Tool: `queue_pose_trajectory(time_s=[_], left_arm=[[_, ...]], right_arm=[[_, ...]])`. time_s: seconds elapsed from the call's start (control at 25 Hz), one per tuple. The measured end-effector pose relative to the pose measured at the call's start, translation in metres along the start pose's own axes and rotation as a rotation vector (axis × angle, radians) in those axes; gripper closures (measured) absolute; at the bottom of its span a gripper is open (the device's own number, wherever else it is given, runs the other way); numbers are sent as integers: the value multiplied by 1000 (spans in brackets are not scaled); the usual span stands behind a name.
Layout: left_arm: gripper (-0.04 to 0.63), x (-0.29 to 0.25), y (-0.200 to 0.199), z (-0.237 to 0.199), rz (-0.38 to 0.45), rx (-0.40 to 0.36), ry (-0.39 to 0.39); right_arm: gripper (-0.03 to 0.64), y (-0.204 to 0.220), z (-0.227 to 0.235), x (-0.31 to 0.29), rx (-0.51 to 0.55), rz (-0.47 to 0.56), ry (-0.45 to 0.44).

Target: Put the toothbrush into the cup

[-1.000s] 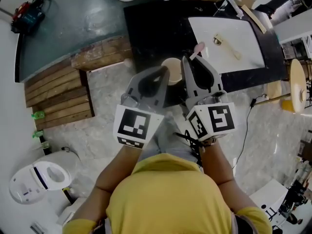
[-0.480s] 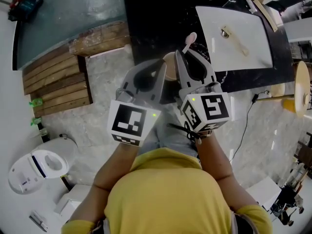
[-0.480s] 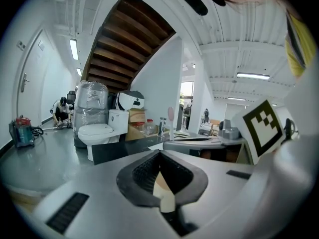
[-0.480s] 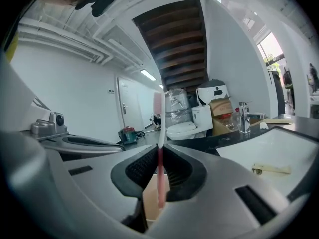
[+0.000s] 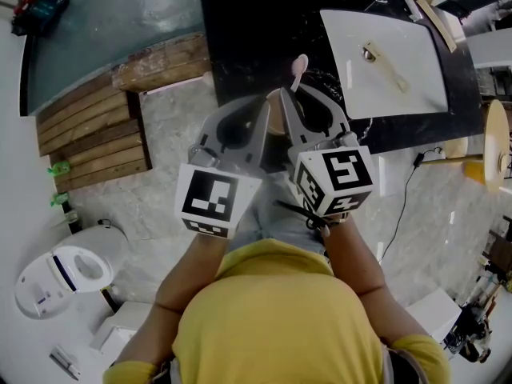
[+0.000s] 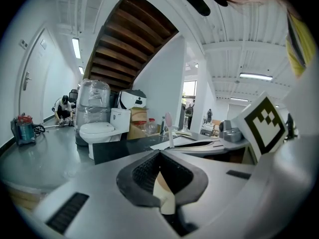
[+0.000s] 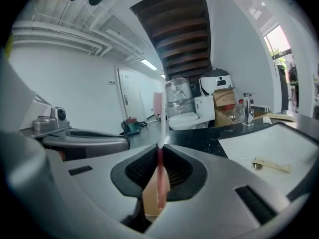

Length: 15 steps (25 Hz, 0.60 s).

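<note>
My left gripper (image 5: 262, 115) is shut on the wall of a beige cup (image 5: 274, 109), which shows only as a sliver between the two grippers above the counter's near edge. In the left gripper view the cup (image 6: 162, 195) fills the gap behind the closed tips (image 6: 160, 153). My right gripper (image 5: 288, 101) is shut on a toothbrush (image 5: 298, 66) that stands upright, pink head on top. In the right gripper view its pink handle (image 7: 160, 178) is pinched between the pads (image 7: 159, 149), with the cup (image 7: 148, 200) just below. The two grippers are side by side, almost touching.
A black counter (image 5: 248, 38) carries a white sink basin (image 5: 400, 86) with a beige utensil (image 5: 390, 74) in it and a tap (image 7: 248, 108) behind. A wooden pallet (image 5: 96, 142) lies to the left, a white toilet (image 5: 56, 290) at lower left.
Both grippers have sunk a little. The right one has swung left against the left gripper, bringing the toothbrush over the cup, which is now mostly hidden.
</note>
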<state>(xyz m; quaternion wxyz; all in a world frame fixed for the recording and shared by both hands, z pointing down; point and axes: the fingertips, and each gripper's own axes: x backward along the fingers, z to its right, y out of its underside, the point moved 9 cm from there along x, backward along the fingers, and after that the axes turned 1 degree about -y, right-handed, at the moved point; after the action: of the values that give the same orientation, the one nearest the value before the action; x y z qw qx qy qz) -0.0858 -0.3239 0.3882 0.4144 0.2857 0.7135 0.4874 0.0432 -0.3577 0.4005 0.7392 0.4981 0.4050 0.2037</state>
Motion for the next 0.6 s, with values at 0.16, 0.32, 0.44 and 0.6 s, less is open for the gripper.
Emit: queue_pose_trajectory(time_s=[0.16, 0.32, 0.44, 0.6], left_arm=[[586, -1, 0, 1, 4, 0, 3], [586, 0, 0, 1, 6, 1, 2], [586, 2, -2, 1, 7, -1, 2], [586, 6, -3, 2, 15, -4, 2]], right_arm=[[551, 0, -4, -2, 16, -53, -33], [448, 2, -6, -1, 22, -81, -39], [448, 1, -6, 2, 21, -79, -37], [448, -1, -9, 6, 25, -67, -37]])
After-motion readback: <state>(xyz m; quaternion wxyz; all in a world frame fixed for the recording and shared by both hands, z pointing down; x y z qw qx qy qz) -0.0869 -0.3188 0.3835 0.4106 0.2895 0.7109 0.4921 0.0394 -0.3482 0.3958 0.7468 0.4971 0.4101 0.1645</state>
